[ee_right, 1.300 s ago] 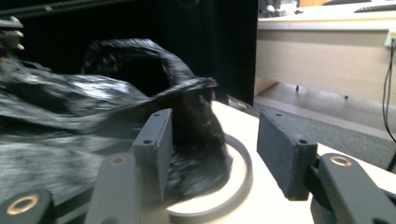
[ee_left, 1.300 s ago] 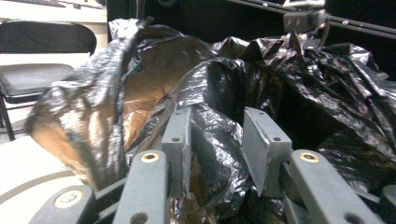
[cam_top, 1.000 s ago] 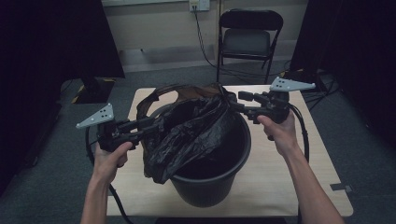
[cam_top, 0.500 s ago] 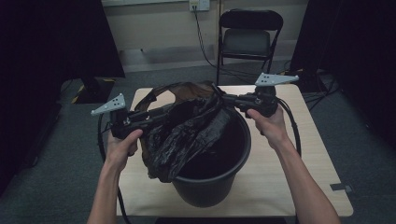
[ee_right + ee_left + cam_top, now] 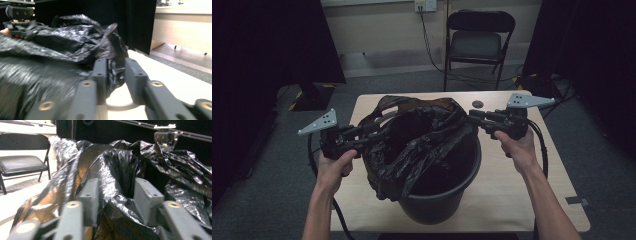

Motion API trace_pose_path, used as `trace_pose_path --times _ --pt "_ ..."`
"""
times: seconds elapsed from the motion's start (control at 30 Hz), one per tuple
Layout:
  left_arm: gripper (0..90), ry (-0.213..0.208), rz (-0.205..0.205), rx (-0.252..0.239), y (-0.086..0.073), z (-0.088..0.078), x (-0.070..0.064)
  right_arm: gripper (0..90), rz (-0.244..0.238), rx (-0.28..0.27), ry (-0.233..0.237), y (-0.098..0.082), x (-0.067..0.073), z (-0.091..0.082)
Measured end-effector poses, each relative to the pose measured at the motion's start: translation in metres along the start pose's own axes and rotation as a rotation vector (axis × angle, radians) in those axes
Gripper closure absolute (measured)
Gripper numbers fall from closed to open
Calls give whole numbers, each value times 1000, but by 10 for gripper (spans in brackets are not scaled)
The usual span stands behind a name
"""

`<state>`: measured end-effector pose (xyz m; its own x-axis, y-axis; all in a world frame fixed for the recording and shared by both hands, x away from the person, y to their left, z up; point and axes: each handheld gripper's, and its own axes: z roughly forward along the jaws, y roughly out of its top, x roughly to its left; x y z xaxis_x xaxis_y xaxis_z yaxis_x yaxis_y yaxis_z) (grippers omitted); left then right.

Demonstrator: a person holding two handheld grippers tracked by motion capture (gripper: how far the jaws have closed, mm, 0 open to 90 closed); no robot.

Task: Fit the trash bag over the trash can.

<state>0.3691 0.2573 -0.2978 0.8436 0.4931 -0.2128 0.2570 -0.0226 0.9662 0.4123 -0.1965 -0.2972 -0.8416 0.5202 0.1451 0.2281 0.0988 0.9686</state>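
Between the two grippers, a black bin bag (image 5: 422, 135) was seen stretched across the mouth of a dark bucket (image 5: 447, 200) on the table (image 5: 532, 200), its film draped partly inside and partly over the rim nearest the left gripper (image 5: 362, 137).

Compared with a second before, the bag's mouth had been drawn wider and lower over the bucket, and the hands had been spread further apart. The jaws of the left gripper had just been opening; in the left gripper view they were seen standing half apart with a fold of the bag (image 5: 120, 182) bunched between them, though whether the pads pressed on it could not be told. The jaws of the right gripper (image 5: 477, 117) had closed almost fully and then been opened again; in the right gripper view a twisted edge of the bag (image 5: 113, 67) was seen lying against one pad, with a gap left at the other, so the film was judged loosely caught rather than pinched.

From this it was judged that the grips were being reset along the bag's hem, and that the edge beyond the right gripper had yet to be folded over the rim.
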Motion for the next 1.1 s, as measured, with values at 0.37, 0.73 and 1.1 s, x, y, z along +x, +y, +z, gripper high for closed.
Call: trace_pose_path --times 0.37,0.73,1.1 --pt "469 86 6 -84 27 -14 19 472 17 -69 -3 40 -9 9" --pt "770 137 -130 31 3 19 57 637 45 89 47 48 -14 75" --pt "893 107 -188 133 -35 33 65 900 83 124 20 -5 -29 72"
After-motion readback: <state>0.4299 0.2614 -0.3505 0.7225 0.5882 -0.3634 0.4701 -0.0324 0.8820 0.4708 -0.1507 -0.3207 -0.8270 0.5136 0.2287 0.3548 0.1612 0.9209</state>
